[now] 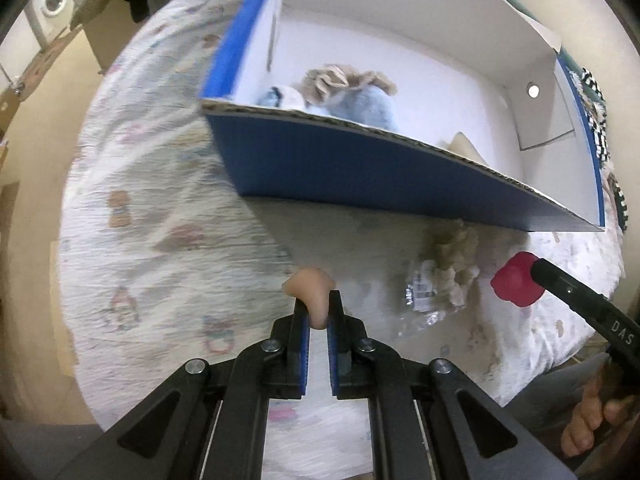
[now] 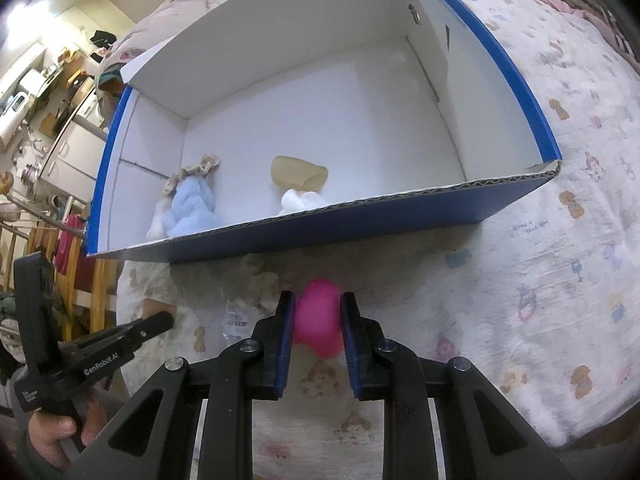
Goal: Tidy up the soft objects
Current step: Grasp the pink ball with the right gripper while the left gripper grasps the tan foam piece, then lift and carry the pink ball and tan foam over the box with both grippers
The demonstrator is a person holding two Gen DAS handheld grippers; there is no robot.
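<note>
Above the printed bedspread (image 1: 152, 184), left claw (image 1: 318, 304) clamps a peach soft toy (image 1: 310, 286); right claw (image 2: 318, 312) pinches a pink one (image 2: 318, 320); the blue box (image 2: 320, 224) lies just ahead of both.

We record two legible marks: "DAS" on the black body of the right gripper (image 1: 516, 280) in the left wrist view, and "GenRobot.AI" on the black body of the left gripper (image 2: 160, 322) in the right wrist view.
</note>
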